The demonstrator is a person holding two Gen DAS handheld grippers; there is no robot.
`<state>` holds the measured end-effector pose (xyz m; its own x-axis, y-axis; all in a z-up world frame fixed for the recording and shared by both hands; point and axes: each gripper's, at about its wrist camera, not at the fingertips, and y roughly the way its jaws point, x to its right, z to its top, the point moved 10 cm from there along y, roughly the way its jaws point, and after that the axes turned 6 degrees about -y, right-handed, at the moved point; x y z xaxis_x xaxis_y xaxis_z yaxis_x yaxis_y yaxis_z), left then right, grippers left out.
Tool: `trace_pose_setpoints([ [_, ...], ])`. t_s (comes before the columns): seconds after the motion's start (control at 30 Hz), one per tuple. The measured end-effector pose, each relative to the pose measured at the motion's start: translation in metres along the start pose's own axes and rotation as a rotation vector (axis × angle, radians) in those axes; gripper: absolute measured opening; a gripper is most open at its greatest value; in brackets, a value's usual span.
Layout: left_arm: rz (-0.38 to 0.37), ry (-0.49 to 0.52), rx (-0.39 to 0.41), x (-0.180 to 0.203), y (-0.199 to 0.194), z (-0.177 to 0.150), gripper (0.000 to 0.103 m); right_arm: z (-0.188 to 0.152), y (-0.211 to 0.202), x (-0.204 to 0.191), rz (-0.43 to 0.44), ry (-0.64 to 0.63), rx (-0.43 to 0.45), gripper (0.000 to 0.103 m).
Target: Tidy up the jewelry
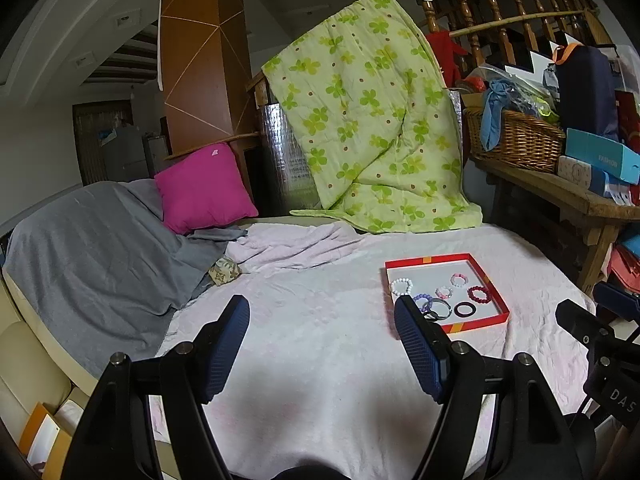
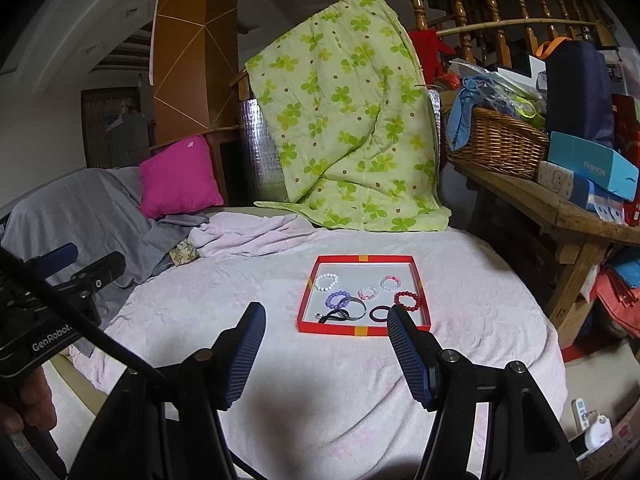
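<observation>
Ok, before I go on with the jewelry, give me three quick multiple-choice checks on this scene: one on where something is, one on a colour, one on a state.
1. Where do the bracelets lie?
A. in the red tray
B. on the magenta pillow
C. in the wicker basket

2. What colour is the bracelet at the tray's far left?
A. dark red
B. white
C. purple

3. How are both grippers?
A. shut on bracelets
B. shut, empty
C. open, empty

Key: 1 A, all sit inside the red tray. 2 B, the white bracelet lies there. 3 C, left gripper and right gripper gape with nothing between.
</observation>
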<state>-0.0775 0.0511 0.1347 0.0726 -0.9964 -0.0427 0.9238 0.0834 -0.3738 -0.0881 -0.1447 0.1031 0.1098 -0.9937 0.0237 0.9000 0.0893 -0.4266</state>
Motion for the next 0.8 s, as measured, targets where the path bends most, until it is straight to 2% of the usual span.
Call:
trace_pose_setpoints([
  [0.1,0.003,-0.004,0.005,-0.003,-0.001,0.002,0.076,0.003,0.000,-0.002,0.000,-0.003,0.002,0.067],
  [0.2,0.010,-0.004,0.010,-0.004,-0.001,0.003,0.082,0.003,0.002,-0.001,-0.002,-0.005,-0.004,0.067],
  [0.8,-0.012,0.028,-0.029,0.019,0.036,0.002,0.082,-0.001,0.043,0.022,-0.013,0.033,-0.065,0.067],
])
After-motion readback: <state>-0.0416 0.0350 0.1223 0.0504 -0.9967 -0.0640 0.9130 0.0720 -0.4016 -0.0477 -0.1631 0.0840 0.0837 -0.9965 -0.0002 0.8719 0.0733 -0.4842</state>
